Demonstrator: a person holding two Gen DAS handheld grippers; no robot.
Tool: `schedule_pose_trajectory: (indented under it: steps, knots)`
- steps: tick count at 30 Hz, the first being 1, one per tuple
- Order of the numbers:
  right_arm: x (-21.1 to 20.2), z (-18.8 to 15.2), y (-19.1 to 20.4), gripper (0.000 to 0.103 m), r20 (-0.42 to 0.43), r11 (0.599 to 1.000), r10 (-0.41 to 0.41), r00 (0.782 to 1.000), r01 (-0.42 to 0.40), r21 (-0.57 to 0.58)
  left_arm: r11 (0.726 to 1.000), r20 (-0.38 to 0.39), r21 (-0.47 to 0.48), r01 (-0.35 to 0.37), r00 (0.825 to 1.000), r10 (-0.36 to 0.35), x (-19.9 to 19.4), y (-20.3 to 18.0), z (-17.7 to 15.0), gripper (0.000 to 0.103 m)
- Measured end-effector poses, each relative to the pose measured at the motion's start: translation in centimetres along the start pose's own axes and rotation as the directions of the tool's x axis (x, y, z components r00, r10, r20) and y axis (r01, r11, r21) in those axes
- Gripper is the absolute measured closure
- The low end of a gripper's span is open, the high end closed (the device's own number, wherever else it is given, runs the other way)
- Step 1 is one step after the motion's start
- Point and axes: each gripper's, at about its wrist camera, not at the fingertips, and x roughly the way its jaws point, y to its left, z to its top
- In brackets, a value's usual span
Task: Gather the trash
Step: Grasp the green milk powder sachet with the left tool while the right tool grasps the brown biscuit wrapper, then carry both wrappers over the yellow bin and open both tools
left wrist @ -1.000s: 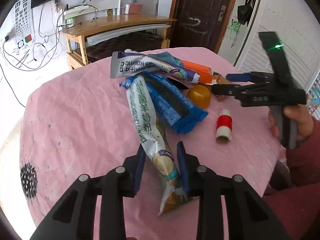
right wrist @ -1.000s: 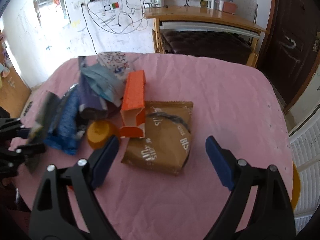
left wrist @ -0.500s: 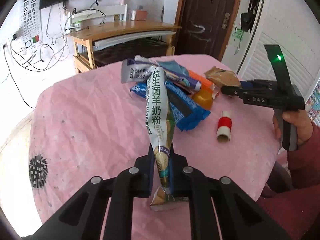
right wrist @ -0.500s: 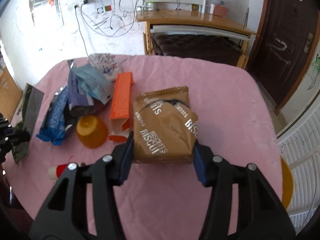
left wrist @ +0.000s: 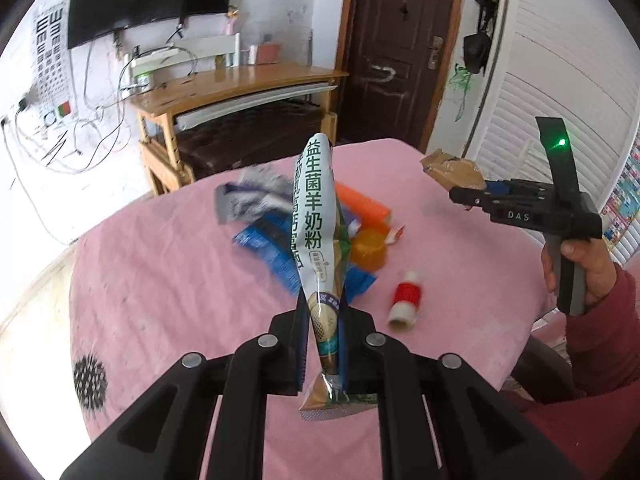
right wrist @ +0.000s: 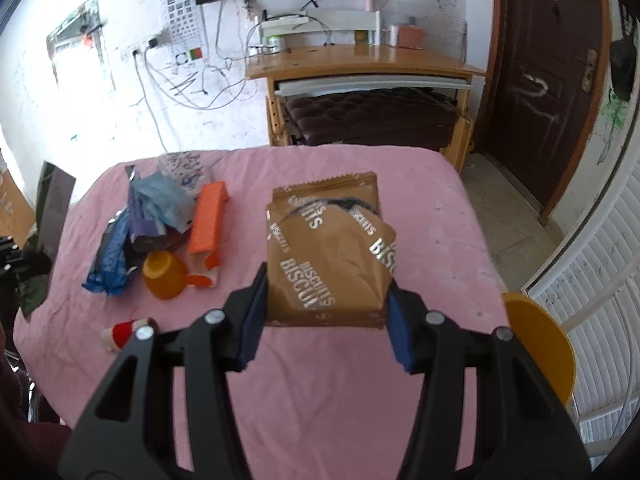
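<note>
My left gripper (left wrist: 323,344) is shut on the lower end of a long white and green milk powder pouch (left wrist: 320,220), which stands upright above the pink table (left wrist: 160,280). In the right wrist view my right gripper (right wrist: 326,312) is shut on a brown biscuit bag (right wrist: 328,248), held clear of the table (right wrist: 420,208). The same bag (left wrist: 452,170) shows in the left wrist view at the tips of the right gripper (left wrist: 464,196), held by a hand in a red sleeve.
Left on the table lie a blue wrapper (right wrist: 110,260), a purple packet (right wrist: 148,220), an orange box (right wrist: 208,220), an orange cup (right wrist: 164,270) and a red and white spool (left wrist: 406,296). A wooden desk (right wrist: 360,68) and a dark door (right wrist: 548,80) stand behind. A yellow stool (right wrist: 536,340) is at right.
The left gripper closed on the pouch and lifted it upright off the table. The right gripper closed on the biscuit bag and raised it off the cloth.
</note>
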Motion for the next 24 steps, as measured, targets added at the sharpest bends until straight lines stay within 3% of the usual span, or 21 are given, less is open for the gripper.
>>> schedule_pose_trajectory:
  steps: [15,24]
  knots:
    - [-2.2,-3.0,-10.4,0.052,0.032,0.979,-0.098,0.995,0.091,0.182,0.982,-0.047,0.126,0.139,0.990,-0.134,6.5,-11.1,7.2,0.096]
    - [-2.7,-6.4,-18.5,0.052,0.026,0.936,-0.157,0.987,0.140,0.323,0.959,-0.130,0.133,0.250,0.964,-0.233,12.3,-19.8,10.6,0.096]
